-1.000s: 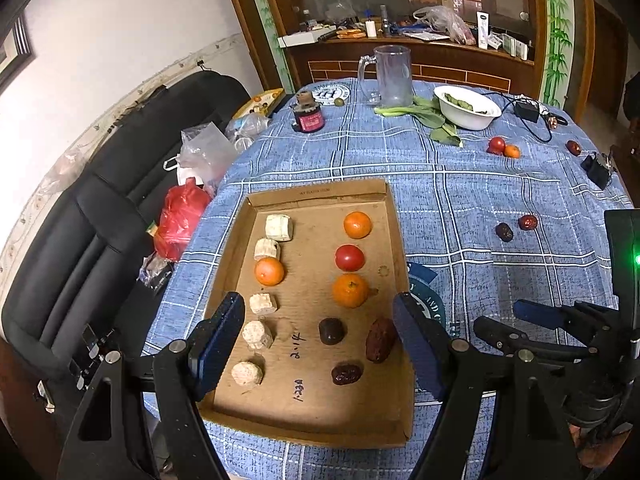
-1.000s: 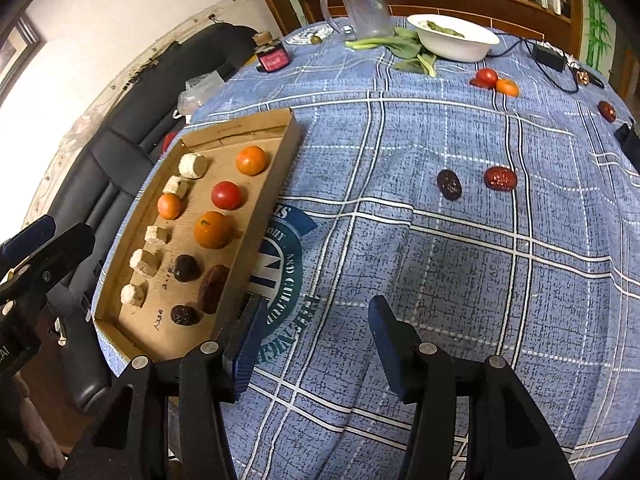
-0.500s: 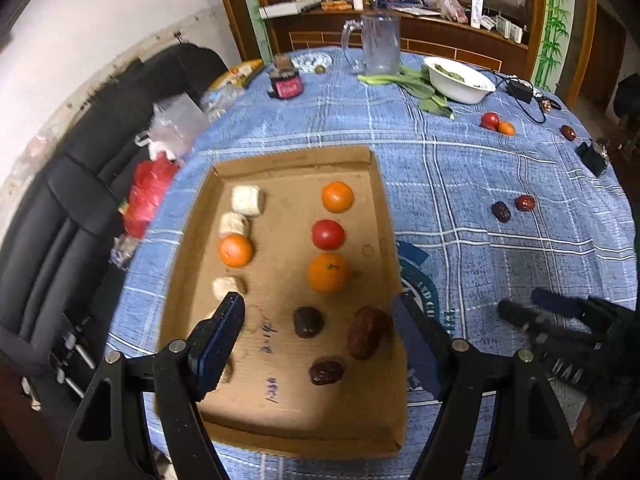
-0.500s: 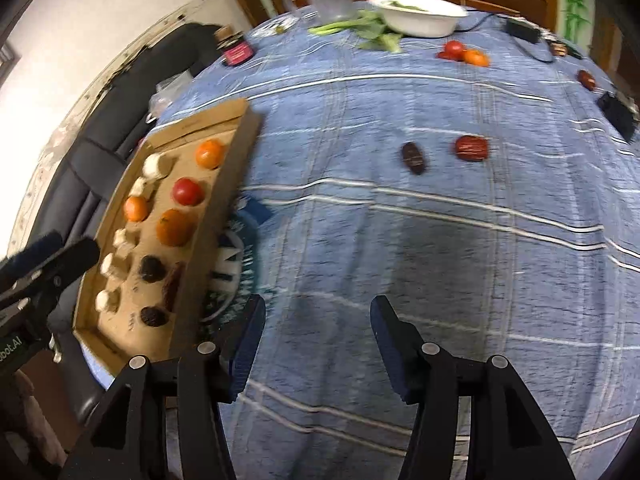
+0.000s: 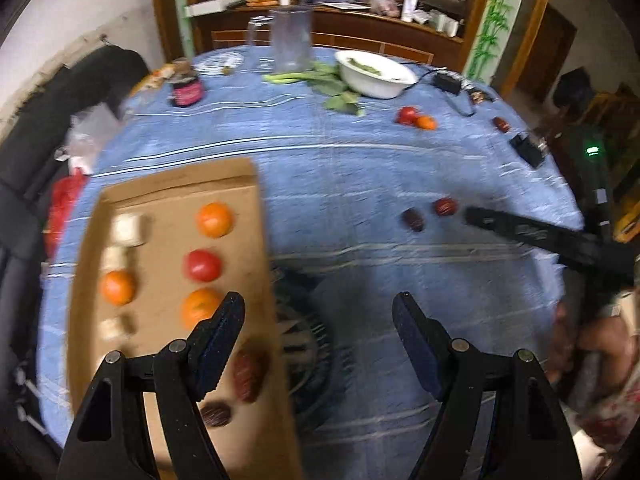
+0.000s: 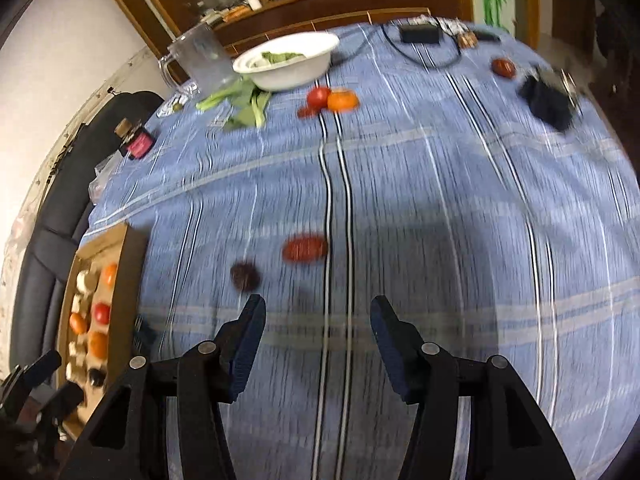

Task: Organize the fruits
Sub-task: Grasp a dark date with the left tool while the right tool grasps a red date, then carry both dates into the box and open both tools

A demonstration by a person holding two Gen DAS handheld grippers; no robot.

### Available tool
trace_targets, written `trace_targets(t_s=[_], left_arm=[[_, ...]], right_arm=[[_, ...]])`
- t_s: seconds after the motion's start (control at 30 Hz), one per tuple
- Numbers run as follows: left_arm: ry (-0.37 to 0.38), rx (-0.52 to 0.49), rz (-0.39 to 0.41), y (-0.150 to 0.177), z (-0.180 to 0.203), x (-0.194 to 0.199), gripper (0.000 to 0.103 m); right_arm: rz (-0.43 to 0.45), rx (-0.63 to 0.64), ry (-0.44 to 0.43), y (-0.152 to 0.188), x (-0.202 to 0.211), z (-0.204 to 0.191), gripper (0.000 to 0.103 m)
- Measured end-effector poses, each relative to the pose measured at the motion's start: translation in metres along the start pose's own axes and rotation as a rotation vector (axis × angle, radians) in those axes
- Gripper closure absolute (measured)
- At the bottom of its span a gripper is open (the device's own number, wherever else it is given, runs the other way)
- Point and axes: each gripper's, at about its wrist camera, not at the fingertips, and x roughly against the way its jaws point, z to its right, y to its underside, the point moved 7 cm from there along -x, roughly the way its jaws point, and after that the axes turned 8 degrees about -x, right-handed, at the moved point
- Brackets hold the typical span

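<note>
Two grippers up, both spread wide, nothing held. Left gripper (image 5: 318, 316) hangs over the right edge of the cardboard tray (image 5: 244, 184), left finger above the tray, right finger above bare blue plaid tablecloth (image 5: 360, 184). Right gripper (image 6: 316, 320) hangs over the cloth mid-table, jaws pointing at two loose dates just beyond the tips: dark date (image 6: 245, 276) ahead of the left finger, red date (image 6: 305, 249) beside it to the right, the two apart.

Tray sits at the table's left edge. Right column in the tray: orange (image 5: 215, 220), tomato (image 5: 203, 266), orange (image 5: 198, 312), then dark-red dates (image 5: 248, 372) near the tray's near-right corner. Left column: pale cork-like chunks (image 5: 127, 229) with one more orange (image 5: 117, 288) between them.

Loose fruit toward the table's far edge: tomato (image 6: 319, 97) touching a small orange (image 6: 342, 101), near the white bowl (image 6: 288, 62) of greens. One more red date (image 6: 503, 67) near the far right edge, by a black device (image 6: 546, 100).

Writing: printed emblem on the cloth (image 5: 304, 320) just right of the tray, motion-blurred, unreadable. Pink-labelled jar (image 6: 138, 142) at the far left edge, label text too blurred. Clear mug (image 6: 198, 62) beside the bowl, no marking legible.
</note>
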Motion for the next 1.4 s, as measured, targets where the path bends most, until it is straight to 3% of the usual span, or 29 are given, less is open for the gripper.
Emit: trace_targets(t_s=[0.13,0.27,0.4,0.63,0.97,1.03,1.07,1.4], left_arm=[[0.064,0.026,0.0,-0.016,0.01,-0.019,0.028],[0.087,0.013,-0.018,-0.016,0.019,-0.03,0.038],[0.093,0.005,-0.04,-0.015,0.023,-0.043,0.045],[0.143,0.016,-0.065,-0.031,0.042,-0.075,0.047],[0.176,-0.048,-0.083,-0.057,0.085,-0.121,0.047],[0.155,-0.064,-0.101,-0.054,0.088,-0.129,0.072],[0.126,-0.075,-0.088,-0.054,0.087,-0.128,0.083],[0.171,0.039,-0.02,-0.037,0.051,-0.074,0.083]], right_arm=[[-0.029,0.021,0.009,-0.011,-0.024,-0.002,0.045],[-0.032,0.058,0.022,-0.015,-0.04,-0.006,0.046],[-0.028,0.106,0.02,-0.016,-0.045,-0.017,0.069],[-0.038,0.076,0.0,-0.007,-0.029,0.0,0.069],[-0.022,0.033,-0.015,0.01,0.014,0.024,0.069],[-0.023,0.031,-0.019,0.016,0.018,0.025,0.069],[-0.025,0.028,-0.023,0.017,0.02,0.026,0.069],[-0.038,-0.017,-0.106,0.032,0.04,0.009,0.069]])
